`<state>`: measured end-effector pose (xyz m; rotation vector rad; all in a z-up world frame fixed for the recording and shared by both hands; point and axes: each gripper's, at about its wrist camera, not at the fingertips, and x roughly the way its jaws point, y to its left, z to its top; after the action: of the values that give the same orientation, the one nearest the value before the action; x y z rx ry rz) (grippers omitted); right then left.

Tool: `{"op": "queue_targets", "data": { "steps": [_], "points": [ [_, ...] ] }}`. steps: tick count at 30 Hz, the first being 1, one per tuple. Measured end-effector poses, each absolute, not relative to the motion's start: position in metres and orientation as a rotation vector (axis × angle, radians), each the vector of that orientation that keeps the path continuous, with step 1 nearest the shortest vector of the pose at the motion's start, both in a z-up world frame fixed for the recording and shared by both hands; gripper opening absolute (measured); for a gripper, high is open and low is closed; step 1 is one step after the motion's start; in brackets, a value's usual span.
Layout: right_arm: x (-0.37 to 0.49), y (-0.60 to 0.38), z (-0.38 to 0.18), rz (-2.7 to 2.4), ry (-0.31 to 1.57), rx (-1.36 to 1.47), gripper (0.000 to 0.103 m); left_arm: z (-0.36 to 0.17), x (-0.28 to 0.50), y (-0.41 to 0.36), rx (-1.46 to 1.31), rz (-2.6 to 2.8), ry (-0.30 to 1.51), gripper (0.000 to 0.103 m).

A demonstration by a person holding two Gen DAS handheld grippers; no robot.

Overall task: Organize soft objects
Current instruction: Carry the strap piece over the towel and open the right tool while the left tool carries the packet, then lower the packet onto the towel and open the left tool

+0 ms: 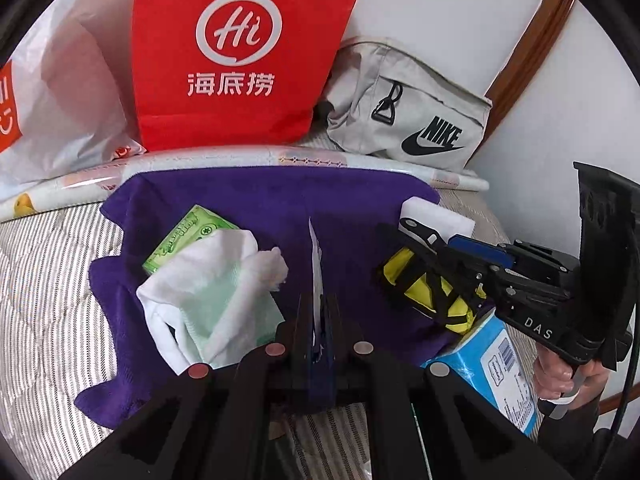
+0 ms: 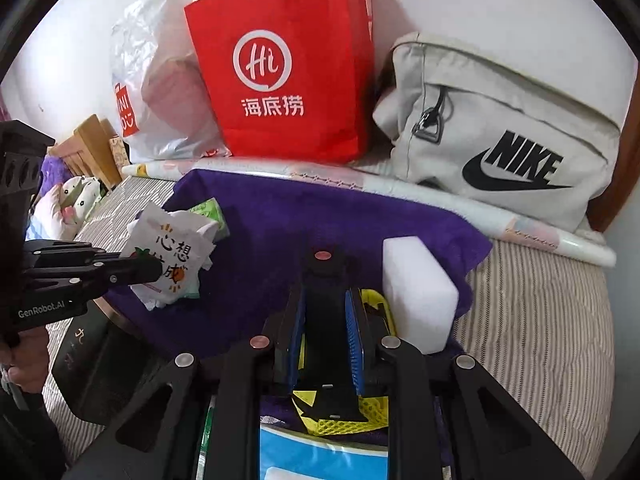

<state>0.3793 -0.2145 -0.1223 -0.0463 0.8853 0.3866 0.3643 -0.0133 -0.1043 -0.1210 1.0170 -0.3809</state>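
A purple towel (image 1: pixel 260 200) lies spread on the striped bed. My left gripper (image 1: pixel 318 304) is shut on a white printed packet (image 2: pixel 168 256), which the left wrist view shows edge-on as a thin white strip. Left of it lie a crumpled white cloth (image 1: pixel 212 292) and a green packet (image 1: pixel 188 236). My right gripper (image 2: pixel 324 292) is shut on a black-strapped yellow mesh pouch (image 1: pixel 420 280), low over the towel's right part. A white foam block (image 2: pixel 420 296) stands just right of that gripper. A blue tissue box (image 1: pixel 496 364) lies under the pouch's near side.
A red paper bag (image 2: pixel 288 72), a white plastic bag (image 2: pixel 156 80) and a grey Nike bag (image 2: pixel 500 132) lean on the wall behind the towel. A printed paper roll (image 1: pixel 240 160) lies along the towel's far edge. Plush toys (image 2: pixel 68 204) sit far left.
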Motion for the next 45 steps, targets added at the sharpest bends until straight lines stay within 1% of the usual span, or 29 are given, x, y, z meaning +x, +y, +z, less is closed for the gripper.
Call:
{"op": "queue_targets", "data": {
  "steps": [10, 28, 30, 32, 34, 35, 36, 41, 45],
  "points": [
    [0.388, -0.206, -0.139, 0.398, 0.948, -0.071, 0.021, -0.121, 0.372, -0.020, -0.104, -0.389, 1.067, 0.006],
    [0.393, -0.202, -0.140, 0.404, 0.974, -0.078, 0.021, -0.136, 0.380, -0.025, -0.062, -0.381, 1.131, 0.006],
    [0.392, -0.203, -0.138, 0.404, 0.969, -0.075, 0.021, -0.135, 0.380, -0.023, -0.068, -0.377, 1.137, 0.010],
    [0.389, -0.204, -0.136, 0.409, 0.960, -0.069, 0.021, -0.134, 0.380, -0.021, -0.066, -0.366, 1.147, 0.031],
    [0.385, -0.205, -0.133, 0.415, 0.954, -0.060, 0.029, -0.131, 0.378, -0.017, -0.064, -0.351, 1.134, 0.042],
    [0.383, -0.205, -0.131, 0.416, 0.948, -0.058, 0.037, -0.129, 0.376, -0.016, -0.063, -0.348, 1.125, 0.042],
    [0.381, -0.205, -0.129, 0.413, 0.939, -0.059, 0.039, -0.127, 0.374, -0.014, -0.062, -0.344, 1.122, 0.043],
    [0.366, -0.206, -0.115, 0.393, 0.901, -0.066, 0.039, -0.114, 0.360, -0.006, -0.038, -0.296, 1.097, 0.043],
    [0.347, -0.211, -0.102, 0.375, 0.864, -0.047, 0.045, -0.098, 0.337, 0.000, -0.034, -0.283, 1.042, 0.043]
  ]
}}
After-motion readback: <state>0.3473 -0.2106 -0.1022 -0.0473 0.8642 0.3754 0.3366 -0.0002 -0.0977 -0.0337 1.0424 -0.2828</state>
